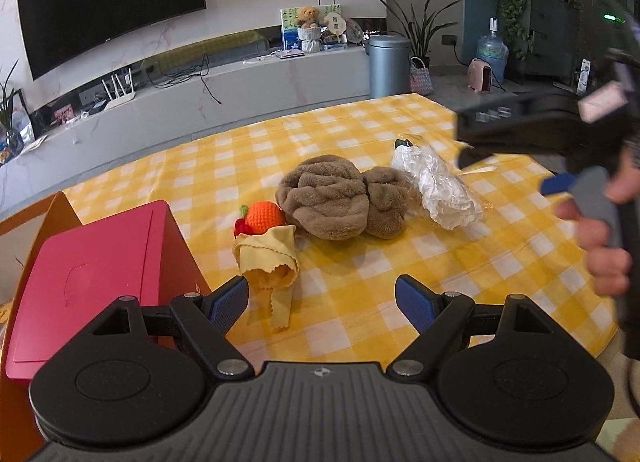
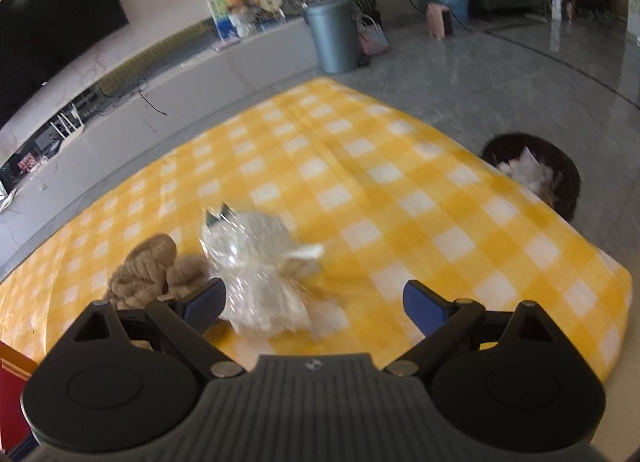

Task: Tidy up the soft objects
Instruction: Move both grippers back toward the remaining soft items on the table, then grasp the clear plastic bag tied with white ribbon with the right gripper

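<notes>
Yellow-and-white checked cloth covers the counter (image 1: pixel 400 262), with a living room behind it: a dark television on the wall and a long low cabinet.

At the far left, off the counter's edge, sits a red box (image 1: pixel 88 282) with its lid shut — probably where the soft things go, though nothing confirms that. Next comes a folded yellow cloth (image 1: pixel 268 262), with a crocheted orange (image 1: pixel 264 216) touching its far side. Two brown plush bundles (image 1: pixel 332 202) lie pressed together in the middle, and a white item in clear crinkly wrap (image 1: pixel 436 190) rests against the right-hand one.

The left claw (image 1: pixel 322 304) hangs low over the near edge, jaws wide and empty, roughly in line with the yellow cloth. The right claw (image 2: pixel 314 302) is also spread wide with nothing between its pads; in its own view (blurred) the wrapped item (image 2: pixel 260 282) lies just ahead, nearer the left pad.

The step in hand looks like the right claw's approach to the wrapped item. Doing it well means shifting left to centre the bundle between the pads, going low, and closing on its bulk rather than on loose film, which would slip.
</notes>
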A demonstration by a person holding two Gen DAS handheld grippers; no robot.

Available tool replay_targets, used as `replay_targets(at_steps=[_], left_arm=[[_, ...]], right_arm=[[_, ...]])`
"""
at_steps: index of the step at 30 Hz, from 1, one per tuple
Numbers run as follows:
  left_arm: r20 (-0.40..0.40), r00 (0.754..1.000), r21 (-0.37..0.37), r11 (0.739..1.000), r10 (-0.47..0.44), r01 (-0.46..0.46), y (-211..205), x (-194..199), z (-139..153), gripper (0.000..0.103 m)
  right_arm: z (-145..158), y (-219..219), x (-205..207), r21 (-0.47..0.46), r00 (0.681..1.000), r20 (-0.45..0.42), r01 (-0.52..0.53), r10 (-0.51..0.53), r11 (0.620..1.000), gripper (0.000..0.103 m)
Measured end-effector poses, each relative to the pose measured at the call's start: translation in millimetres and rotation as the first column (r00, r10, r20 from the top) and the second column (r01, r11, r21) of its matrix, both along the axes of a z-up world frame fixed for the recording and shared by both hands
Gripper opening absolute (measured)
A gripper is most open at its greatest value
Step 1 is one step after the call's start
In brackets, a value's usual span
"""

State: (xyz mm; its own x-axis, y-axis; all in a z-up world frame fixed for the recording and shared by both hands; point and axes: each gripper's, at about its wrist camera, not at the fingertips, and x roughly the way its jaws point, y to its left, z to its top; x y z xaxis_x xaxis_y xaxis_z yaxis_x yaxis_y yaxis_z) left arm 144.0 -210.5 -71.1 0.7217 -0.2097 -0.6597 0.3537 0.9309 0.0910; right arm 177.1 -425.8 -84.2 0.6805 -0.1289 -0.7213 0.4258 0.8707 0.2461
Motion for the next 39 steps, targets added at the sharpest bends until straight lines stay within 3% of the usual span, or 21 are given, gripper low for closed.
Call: replay_targets(at_steps=[5,10,13,14,16,17,18,22,26,31,35,36,39], left_arm=[[-0.002,1.0,0.015,1.0,-0.004,0.004,-3,-1,1,0.098],[0.022,1.0,0.03,0.999,-0.01,0.01,-3,-8,8,0.098],[0.025,1.0,0.032,0.999,-0.005,0.004,-1,-11,12,0.098],[0.024,1.0,0.03,1.0,-0.001,0.0,0,-11,13,0.098],[0.023,1.0,0.028,1.0,0.006,-0.007,2,-12,15,0.098],[0.024,1.0,0.028,1.0,0.009,-0.009,3,-12,15,0.098],[0.026,1.0,0.029,1.0,0.01,-0.011,3,-13,16,0.098],[0.034,0.999,0.03,0.999,0.013,-0.014,5,-14,19,0.098],[0.031,0.999,0.032,0.999,0.013,-0.014,4,-14,20,0.098],[0.033,0.999,0.044,0.999,-0.004,0.002,-1,-15,18,0.098],[0.043,0.999,0.067,0.998,-0.008,0.005,-4,-13,17,0.098],[0.044,0.999,0.073,0.997,-0.006,0.002,-5,-12,16,0.098],[0.051,0.999,0.09,0.996,0.0,-0.005,-7,-6,17,0.098]], right_arm=[[-12,2,18,0.025,1.0,0.012,0.004,-0.004,1.0,0.094],[-27,-6,25,0.153,1.0,-0.01,0.013,-0.012,0.988,0.085],[-34,-5,28,0.183,0.999,-0.026,-0.021,0.026,0.983,0.068],[-35,-5,28,0.199,0.999,-0.018,-0.036,0.04,0.979,0.055],[-31,-6,24,0.225,0.998,-0.007,-0.059,0.062,0.973,0.045],[-27,-6,20,0.227,0.998,0.0,-0.065,0.066,0.972,0.034],[-23,-7,16,0.225,0.998,0.001,-0.065,0.066,0.972,0.032],[-1,-10,-7,0.159,0.998,-0.045,-0.034,0.041,0.987,0.03],[-7,-12,-18,0.128,0.989,-0.142,-0.024,0.042,0.991,0.031],[-20,-8,-4,0.08,0.984,-0.171,-0.031,0.045,0.996,0.046],[-23,-3,5,0.075,0.985,-0.154,-0.063,0.074,0.995,0.046],[-22,-1,6,0.066,0.985,-0.154,-0.07,0.079,0.995,0.04],[-19,1,4,0.07,0.985,-0.142,-0.093,0.102,0.993,0.036]])
